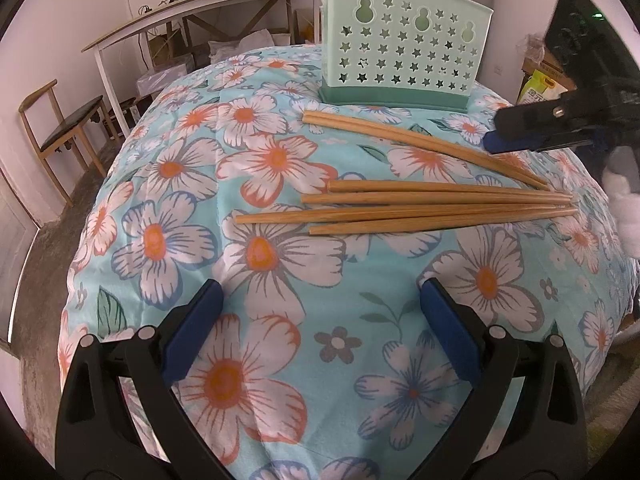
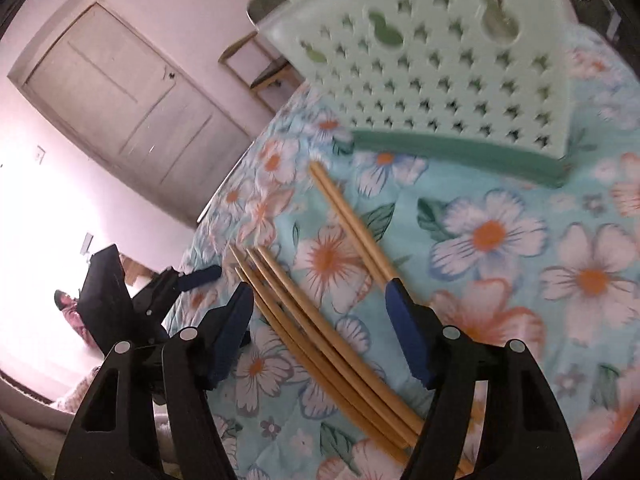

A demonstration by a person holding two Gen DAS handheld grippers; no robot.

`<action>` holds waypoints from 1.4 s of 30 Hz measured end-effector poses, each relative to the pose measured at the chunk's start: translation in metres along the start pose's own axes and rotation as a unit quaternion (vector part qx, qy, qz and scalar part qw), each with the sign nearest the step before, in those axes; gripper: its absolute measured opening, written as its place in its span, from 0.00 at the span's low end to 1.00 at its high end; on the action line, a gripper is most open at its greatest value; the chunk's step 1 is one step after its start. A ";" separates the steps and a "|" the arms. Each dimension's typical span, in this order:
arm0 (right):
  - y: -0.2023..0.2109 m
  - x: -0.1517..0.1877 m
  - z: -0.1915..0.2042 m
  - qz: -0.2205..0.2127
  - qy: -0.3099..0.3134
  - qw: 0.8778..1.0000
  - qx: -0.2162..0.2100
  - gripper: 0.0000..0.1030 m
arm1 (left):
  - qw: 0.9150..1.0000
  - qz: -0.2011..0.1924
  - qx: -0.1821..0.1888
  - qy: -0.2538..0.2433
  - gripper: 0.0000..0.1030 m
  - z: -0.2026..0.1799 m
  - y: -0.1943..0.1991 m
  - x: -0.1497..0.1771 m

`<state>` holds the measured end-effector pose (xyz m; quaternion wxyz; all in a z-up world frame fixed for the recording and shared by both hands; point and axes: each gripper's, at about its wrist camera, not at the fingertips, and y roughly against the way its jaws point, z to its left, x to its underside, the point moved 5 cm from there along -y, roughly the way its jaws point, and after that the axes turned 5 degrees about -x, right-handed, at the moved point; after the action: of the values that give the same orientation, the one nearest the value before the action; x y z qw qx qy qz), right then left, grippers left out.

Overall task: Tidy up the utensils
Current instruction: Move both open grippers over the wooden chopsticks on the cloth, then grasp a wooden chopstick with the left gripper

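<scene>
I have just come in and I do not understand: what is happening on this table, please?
A person holds two grippers over a floral tablecloth. Six wooden chopsticks lie loose on it, in front of a green star-patterned utensil holder. The right gripper is open, straddling the near ends of four chopsticks without gripping them. The left gripper hangs open and empty. No chopstick is in either gripper.

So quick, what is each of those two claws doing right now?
Left gripper: open, empty, above the cloth.
Right gripper: open, chopsticks lying between its jaws, not gripped.

no legible text, print on yellow-green package (image 1: 538, 87) too blurred to read
</scene>
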<state>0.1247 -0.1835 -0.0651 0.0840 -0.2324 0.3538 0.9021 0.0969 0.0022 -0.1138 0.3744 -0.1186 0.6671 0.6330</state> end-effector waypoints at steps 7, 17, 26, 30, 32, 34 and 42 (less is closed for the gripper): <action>0.017 0.019 0.012 -0.019 -0.009 1.000 0.009 0.65 | 0.999 0.015 -0.016 0.032 0.93 0.001 0.001 -0.003; 0.056 0.038 0.008 -0.053 -0.036 0.997 0.041 0.65 | 0.966 -0.023 0.160 0.201 0.88 -0.015 0.032 -0.021; 0.054 0.046 0.012 -0.051 -0.041 0.997 0.048 0.65 | 0.923 0.007 0.208 0.325 0.54 -0.015 -0.001 -0.015; 0.053 0.047 0.009 -0.049 -0.051 0.996 0.046 0.65 | 0.897 0.008 0.216 0.385 0.34 -0.002 -0.016 -0.016; 0.054 0.047 0.010 -0.051 -0.053 0.996 0.042 0.65 | 0.885 0.009 0.221 0.409 0.23 0.005 -0.021 -0.014; 0.056 0.047 0.010 -0.052 -0.052 0.996 0.042 0.65 | 0.876 0.005 0.228 0.424 0.14 0.008 -0.023 -0.011; 0.060 0.048 0.011 -0.055 -0.053 0.996 0.041 0.65 | 0.872 -0.004 0.224 0.436 0.13 0.015 -0.002 -0.001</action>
<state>0.0600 -0.2207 -0.0455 0.1613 -0.2000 0.3724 0.8918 0.1038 0.0152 -0.1138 0.0650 -0.2984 0.8858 0.3493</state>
